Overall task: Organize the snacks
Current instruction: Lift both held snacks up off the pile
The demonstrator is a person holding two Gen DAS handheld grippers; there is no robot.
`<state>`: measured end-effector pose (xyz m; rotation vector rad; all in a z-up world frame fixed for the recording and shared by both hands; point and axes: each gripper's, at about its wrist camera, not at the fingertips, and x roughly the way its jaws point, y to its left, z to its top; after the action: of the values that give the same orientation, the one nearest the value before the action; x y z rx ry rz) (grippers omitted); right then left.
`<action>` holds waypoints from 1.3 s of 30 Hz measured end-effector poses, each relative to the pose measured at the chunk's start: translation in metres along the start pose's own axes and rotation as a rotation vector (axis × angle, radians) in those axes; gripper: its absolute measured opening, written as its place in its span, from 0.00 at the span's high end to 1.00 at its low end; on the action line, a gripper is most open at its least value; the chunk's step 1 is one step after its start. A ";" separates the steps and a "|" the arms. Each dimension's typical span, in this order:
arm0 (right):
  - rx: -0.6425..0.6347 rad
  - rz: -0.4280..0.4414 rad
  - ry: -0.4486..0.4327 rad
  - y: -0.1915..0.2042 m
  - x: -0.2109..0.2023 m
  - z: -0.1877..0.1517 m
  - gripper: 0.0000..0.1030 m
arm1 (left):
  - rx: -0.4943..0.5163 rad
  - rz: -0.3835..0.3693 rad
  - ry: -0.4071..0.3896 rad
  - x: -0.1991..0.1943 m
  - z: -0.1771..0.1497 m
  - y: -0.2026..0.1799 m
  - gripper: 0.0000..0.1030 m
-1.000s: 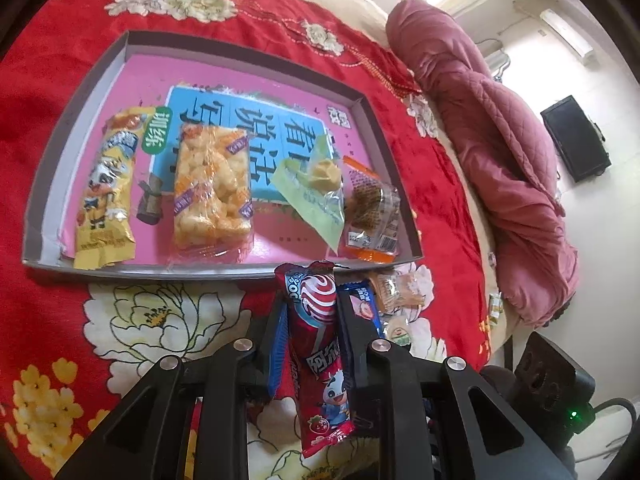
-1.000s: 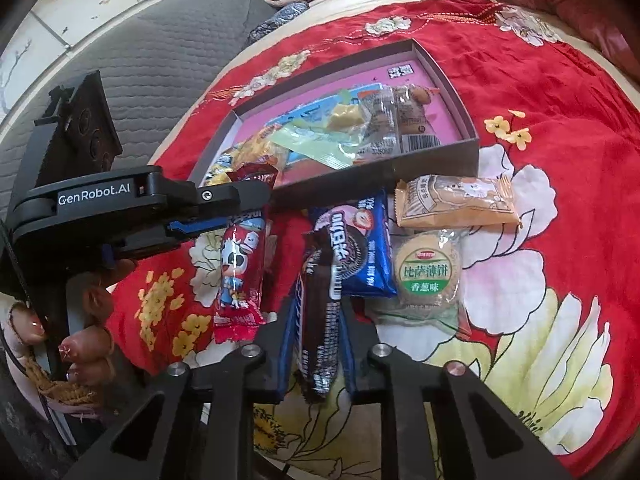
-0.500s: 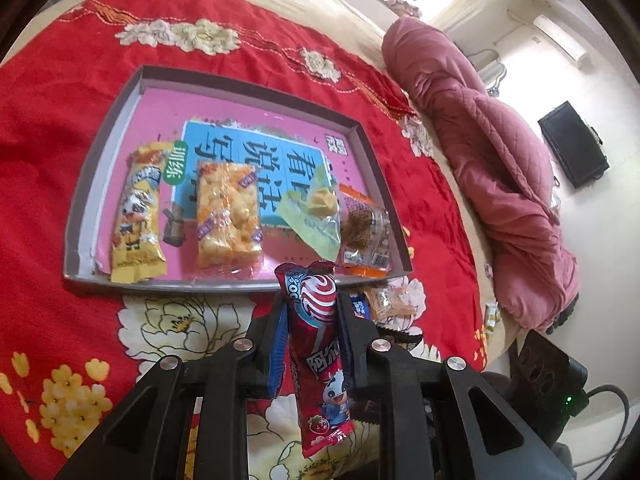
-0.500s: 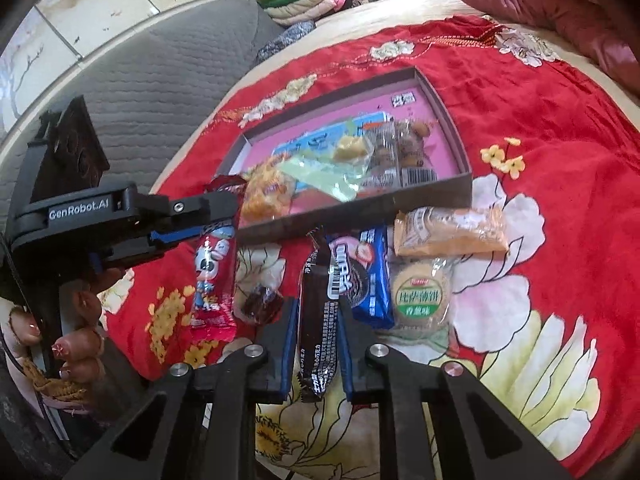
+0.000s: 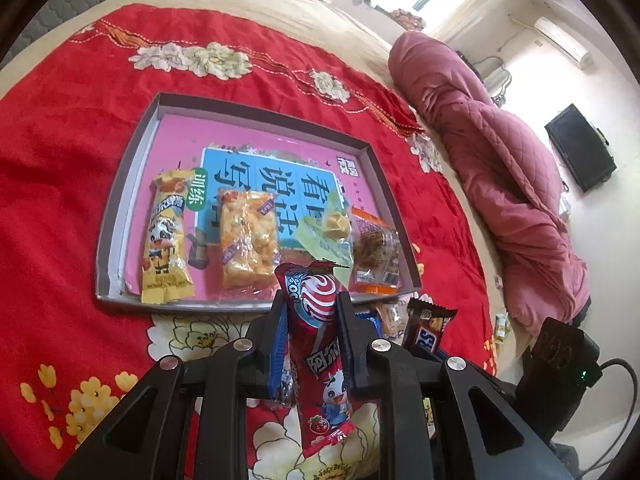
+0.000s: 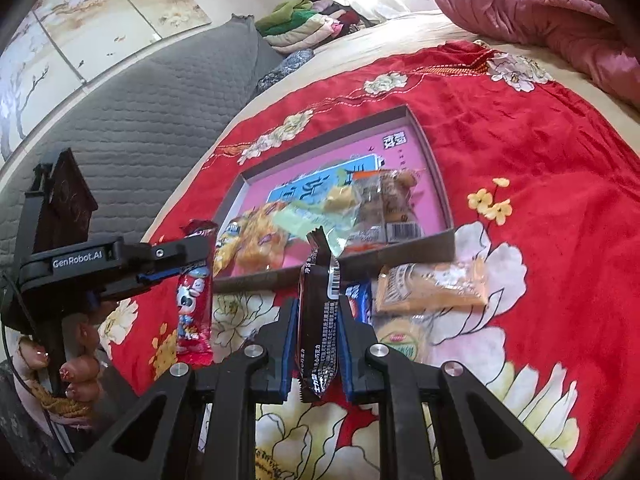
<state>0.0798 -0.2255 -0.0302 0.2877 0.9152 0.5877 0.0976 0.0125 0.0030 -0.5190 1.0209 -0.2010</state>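
Observation:
In the left wrist view my left gripper [image 5: 312, 300] is shut on a red stick pack with a swirl and a cartoon figure [image 5: 316, 344], held above the red flowered cloth just before the tray [image 5: 120, 184]. The tray holds a yellow cow pack [image 5: 164, 240], a puffed rice bar [image 5: 248, 240], a green pack [image 5: 328, 232] and a clear orange-edged pack [image 5: 374, 256]. In the right wrist view my right gripper [image 6: 318, 304] is shut on a dark brown bar [image 6: 318, 320], lifted near the tray's front wall [image 6: 400, 252]. There the left gripper [image 6: 198, 252] with its red pack [image 6: 194, 308] hangs at the left.
A tan pack [image 6: 432, 288], a blue cookie pack [image 6: 360, 300] and a round green biscuit pack [image 6: 400, 344] lie on the cloth before the tray. A pink quilt [image 5: 500, 160] lies along the bed's far side. A person's hand [image 6: 76, 376] grips the left handle.
Both grippers have risen and drawn back from the cloth with their packs still held. The tray now looks smaller and farther in both views.

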 end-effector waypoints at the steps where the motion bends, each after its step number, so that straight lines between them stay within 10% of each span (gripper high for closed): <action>1: 0.000 -0.001 -0.005 -0.001 0.000 0.001 0.82 | 0.001 -0.001 -0.002 0.000 0.001 0.000 0.77; 39: -0.030 0.019 -0.101 -0.008 0.003 0.040 0.82 | 0.041 0.020 -0.053 0.006 0.029 -0.031 0.77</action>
<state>0.1169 -0.2299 -0.0125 0.2965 0.8068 0.5986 0.1282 -0.0075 0.0259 -0.4742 0.9679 -0.1896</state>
